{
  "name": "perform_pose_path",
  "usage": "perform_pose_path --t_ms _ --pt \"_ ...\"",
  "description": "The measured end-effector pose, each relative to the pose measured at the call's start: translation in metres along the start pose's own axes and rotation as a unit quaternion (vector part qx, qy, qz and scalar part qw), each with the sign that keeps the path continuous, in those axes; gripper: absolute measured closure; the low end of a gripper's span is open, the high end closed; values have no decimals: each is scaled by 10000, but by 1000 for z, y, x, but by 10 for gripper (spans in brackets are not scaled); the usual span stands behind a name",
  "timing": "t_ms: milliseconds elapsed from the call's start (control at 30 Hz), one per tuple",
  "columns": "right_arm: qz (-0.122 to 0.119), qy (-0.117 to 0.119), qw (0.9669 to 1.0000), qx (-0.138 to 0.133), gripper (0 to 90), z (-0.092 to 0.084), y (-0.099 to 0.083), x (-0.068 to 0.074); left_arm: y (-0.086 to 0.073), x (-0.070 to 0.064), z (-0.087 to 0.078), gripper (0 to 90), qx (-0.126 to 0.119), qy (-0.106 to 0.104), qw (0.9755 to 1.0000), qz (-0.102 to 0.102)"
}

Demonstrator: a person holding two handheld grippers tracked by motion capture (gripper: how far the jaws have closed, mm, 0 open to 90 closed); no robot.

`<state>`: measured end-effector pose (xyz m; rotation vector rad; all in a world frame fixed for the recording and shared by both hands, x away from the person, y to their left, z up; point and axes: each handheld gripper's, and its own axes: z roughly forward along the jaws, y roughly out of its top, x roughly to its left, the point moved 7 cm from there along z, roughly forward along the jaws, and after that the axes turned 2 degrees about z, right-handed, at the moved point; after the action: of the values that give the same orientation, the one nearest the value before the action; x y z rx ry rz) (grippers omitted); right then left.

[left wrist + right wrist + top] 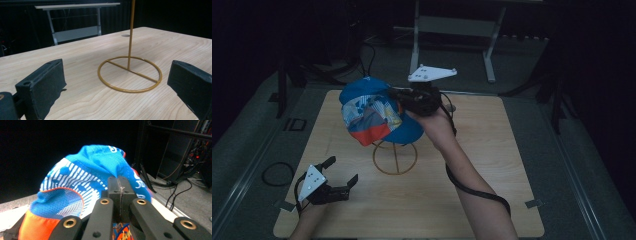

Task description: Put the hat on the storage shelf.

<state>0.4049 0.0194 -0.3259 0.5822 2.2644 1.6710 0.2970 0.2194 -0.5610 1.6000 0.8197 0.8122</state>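
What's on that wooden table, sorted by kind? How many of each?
Blue, white and orange fabric cap: 1
Yellow wire stand with ring base: 1
Black hand-held two-jaw tools: 2, the left tool and the right tool
Total: 4

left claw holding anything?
No: the left claw rests open on the table, nothing between its jaws, apart from the stand.
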Motion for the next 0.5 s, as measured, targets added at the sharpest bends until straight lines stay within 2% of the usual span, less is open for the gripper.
perform_pose_path --t_ms 133,267,333,500 --pt "33 33 9998 172 900 16 -8 1 0 0 -1 17 -38 -14 10000 -2" --pt "63 91 9993 362 900 24 -18 2 -2 0 -1 17 -9 -50 10000 -58" --pt "72 68 9989 448 900 26 -24 1 -2 1 -1 17 -17 -37 10000 -75" --pt "171 122 9987 468 900 21 -34 -1 -2 2 -2 17 -22 -51 9999 -132"
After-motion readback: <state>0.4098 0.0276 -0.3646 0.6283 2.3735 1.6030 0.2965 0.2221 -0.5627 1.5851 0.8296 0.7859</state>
